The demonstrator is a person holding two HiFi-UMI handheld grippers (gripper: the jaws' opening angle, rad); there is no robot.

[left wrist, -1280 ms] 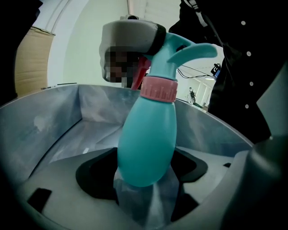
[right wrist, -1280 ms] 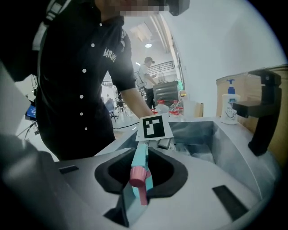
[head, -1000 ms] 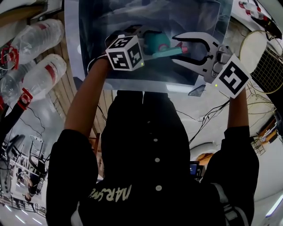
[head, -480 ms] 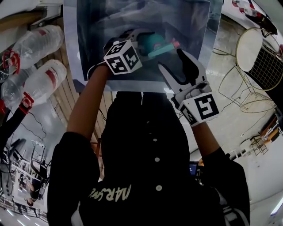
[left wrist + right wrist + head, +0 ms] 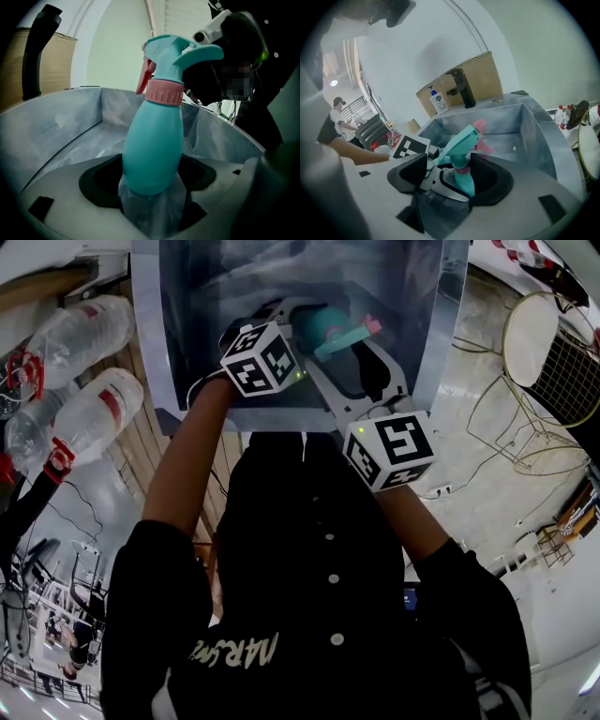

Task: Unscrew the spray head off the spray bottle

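Note:
A teal spray bottle point(image 5: 152, 150) with a pink collar point(image 5: 164, 92) and a teal spray head point(image 5: 180, 49) stands upright over a steel sink point(image 5: 150, 334). My left gripper point(image 5: 152, 187) is shut on the bottle's lower body. In the head view the left gripper point(image 5: 302, 322) holds the bottle point(image 5: 319, 329) from the left. My right gripper point(image 5: 349, 360) reaches in from the near side. Its jaws have just been opening and stand wide, one on each side of the spray head point(image 5: 459, 140) and neck. There is a gap at the right gripper's point(image 5: 452, 173) left pad.
Large plastic water bottles point(image 5: 84, 409) lie left of the sink. A wire chair point(image 5: 553, 352) stands at the right. Behind the sink are a black faucet point(image 5: 464, 89), a soap bottle point(image 5: 437, 101) and a cardboard box point(image 5: 483, 77).
The right gripper left the spray head's right side, rolled over and came in from the near side with wider jaws. The left gripper and bottle stayed put.

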